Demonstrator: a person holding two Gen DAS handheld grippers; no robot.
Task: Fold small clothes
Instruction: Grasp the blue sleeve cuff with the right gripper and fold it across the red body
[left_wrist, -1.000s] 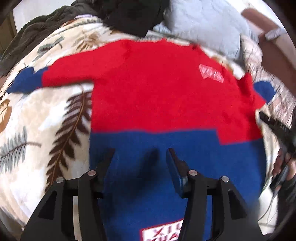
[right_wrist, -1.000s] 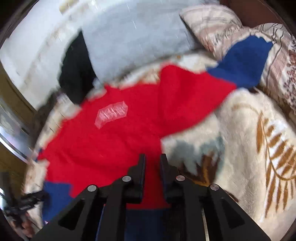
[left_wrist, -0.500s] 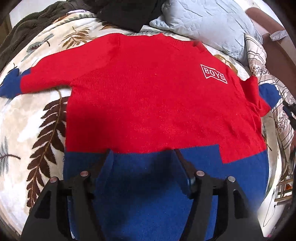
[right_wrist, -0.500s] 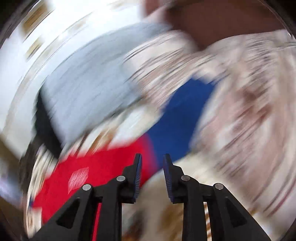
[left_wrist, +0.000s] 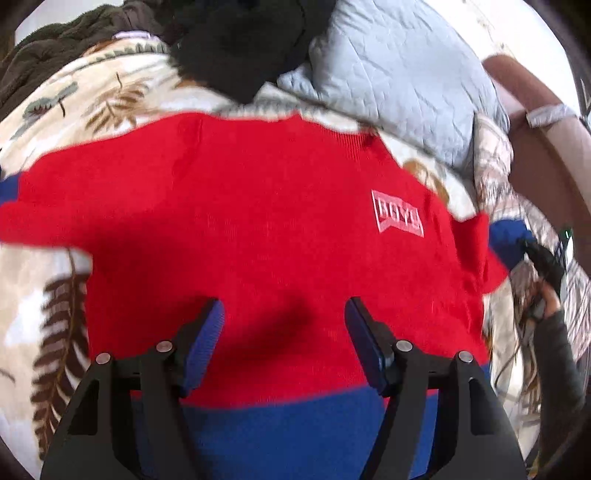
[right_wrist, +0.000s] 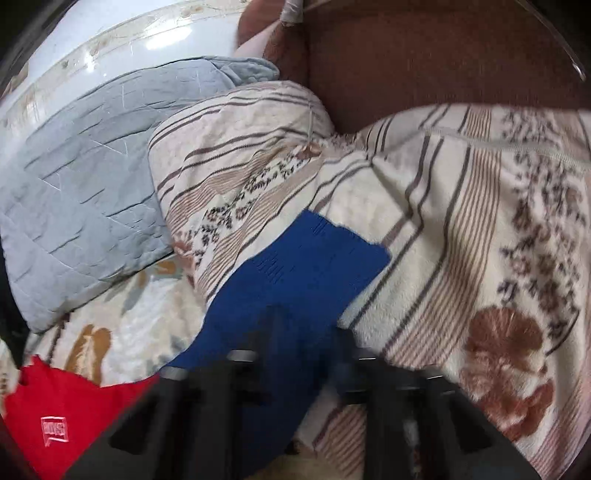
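In the left wrist view, a red and blue sweater (left_wrist: 266, 229) lies spread flat, front up, on a cream blanket (left_wrist: 48, 295) printed with brown fern leaves, which covers a bed. The red part fills the chest and both sleeves; a blue band runs across the hem at the bottom of the picture, and a white boxed logo (left_wrist: 397, 218) sits on the chest toward the right. The left gripper (left_wrist: 284, 332) hangs above the lower red part of the sweater with its jaws wide apart and nothing between them; the blue pads (left_wrist: 205, 343) face each other across bare red knit. Beyond the collar lie a grey quilted pillow (left_wrist: 399, 74) and a black garment (left_wrist: 240, 44), with a dark fuzzy blanket (left_wrist: 55, 48) at the upper left. At the far right edge the right gripper (left_wrist: 543, 258) shows small and dark at the blue cuff (left_wrist: 508, 240) of the sleeve, with a hand behind it. In the right wrist view, the right gripper (right_wrist: 306, 354) is badly blurred, so I cannot tell whether its jaws are apart or together; they lie over the blue cuff (right_wrist: 303, 280), which rests across a striped, flowered blanket (right_wrist: 461, 221). The red sweater (right_wrist: 55, 413) with its logo shows at the lower left, the grey pillow (right_wrist: 81, 177) at the left, and a brown headboard (right_wrist: 424, 55) along the top.
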